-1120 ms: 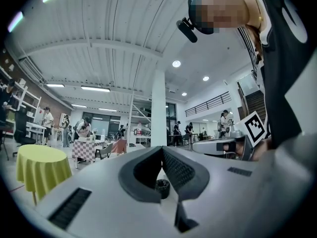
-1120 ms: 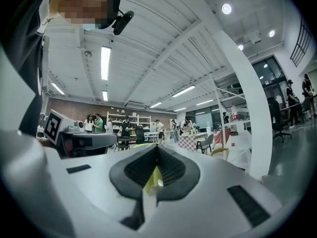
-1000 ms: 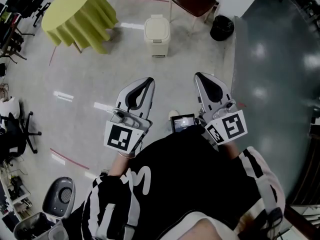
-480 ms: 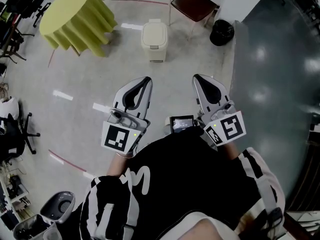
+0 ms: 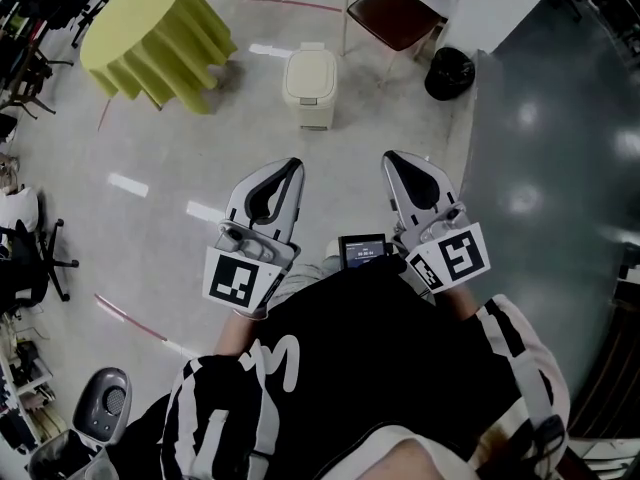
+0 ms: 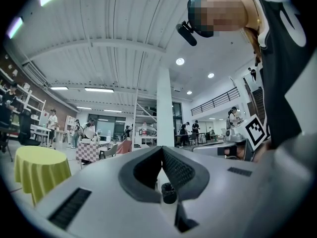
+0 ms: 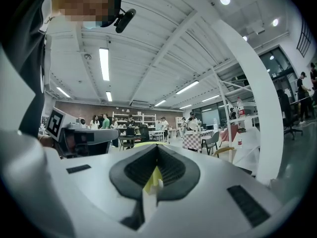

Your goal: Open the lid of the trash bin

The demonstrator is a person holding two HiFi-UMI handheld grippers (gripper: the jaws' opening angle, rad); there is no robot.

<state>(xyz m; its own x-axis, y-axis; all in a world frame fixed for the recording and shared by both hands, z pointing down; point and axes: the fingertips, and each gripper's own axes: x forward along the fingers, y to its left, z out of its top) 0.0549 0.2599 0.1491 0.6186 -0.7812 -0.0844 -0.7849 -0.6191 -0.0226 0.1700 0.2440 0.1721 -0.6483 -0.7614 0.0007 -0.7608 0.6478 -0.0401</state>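
The head view is looking steeply down from high above the floor (image 5: 180, 148), with the trash bin (image 5: 310, 73) well ahead. The 2 gripper views are sitting low behind their jaws, facing outward and upward. The head and left gripper views are sharing the yellow table (image 5: 155, 33).

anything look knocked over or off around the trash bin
Nothing stands out. The trash bin stands upright on the floor, lid down, apart from the yellow-draped table and the chair. Left gripper and right gripper sit near the person, jaws together and empty.
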